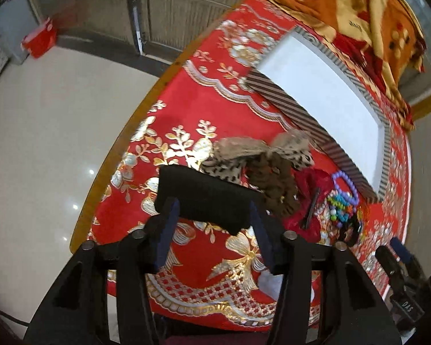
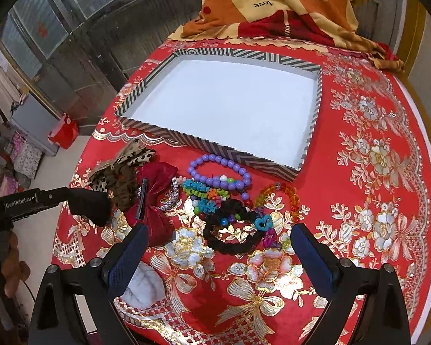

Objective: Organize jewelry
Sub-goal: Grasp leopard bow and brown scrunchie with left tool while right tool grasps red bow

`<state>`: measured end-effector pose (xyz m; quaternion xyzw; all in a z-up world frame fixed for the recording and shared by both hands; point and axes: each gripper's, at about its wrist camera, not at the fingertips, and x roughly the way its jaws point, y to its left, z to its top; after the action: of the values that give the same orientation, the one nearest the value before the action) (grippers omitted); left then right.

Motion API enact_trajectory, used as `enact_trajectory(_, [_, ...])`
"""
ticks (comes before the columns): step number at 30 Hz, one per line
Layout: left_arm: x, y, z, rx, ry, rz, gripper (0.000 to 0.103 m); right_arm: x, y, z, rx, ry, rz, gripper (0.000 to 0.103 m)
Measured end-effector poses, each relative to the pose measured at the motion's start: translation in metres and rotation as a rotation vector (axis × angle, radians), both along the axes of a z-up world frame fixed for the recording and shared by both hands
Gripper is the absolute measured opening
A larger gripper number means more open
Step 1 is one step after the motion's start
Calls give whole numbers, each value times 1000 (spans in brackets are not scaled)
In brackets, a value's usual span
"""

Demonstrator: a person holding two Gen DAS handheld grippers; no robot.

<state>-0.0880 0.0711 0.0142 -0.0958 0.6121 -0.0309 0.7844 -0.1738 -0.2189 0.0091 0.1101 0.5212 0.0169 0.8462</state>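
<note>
Red tablecloth (image 2: 373, 258) below us: our left gripper (image 1: 212, 218) pinches a black pouch (image 1: 207, 198) loosely, risking slippage; our right gripper (image 2: 218, 247) gapes empty at lower centre.

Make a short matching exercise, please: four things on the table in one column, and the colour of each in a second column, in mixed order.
Things:
1. round-bead bracelet
2. satin bow
3. tray floor
4. scrunchie

Colours:
a. white
b. black
c. purple
d. dark red

Pairs: 1-c, 2-d, 3-a, 4-b
</note>
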Motion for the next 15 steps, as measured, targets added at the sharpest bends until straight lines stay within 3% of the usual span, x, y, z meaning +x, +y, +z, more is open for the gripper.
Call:
enact_trajectory(4, [7,10,-2,-13,3,31,54,3,0,-3,21,1,7,98])
enact_trajectory(7, [16,4,0,-8,-18,-13,55,6,5,-4,34,2,29,97])
enact_trajectory(13, [41,-22,-11,8,0,-151,56,21,33,-11,70,9,133,76])
enact_trajectory(15, [48,-31,-16,22,11,-190,56,30,44,-17,98,23,169,63])
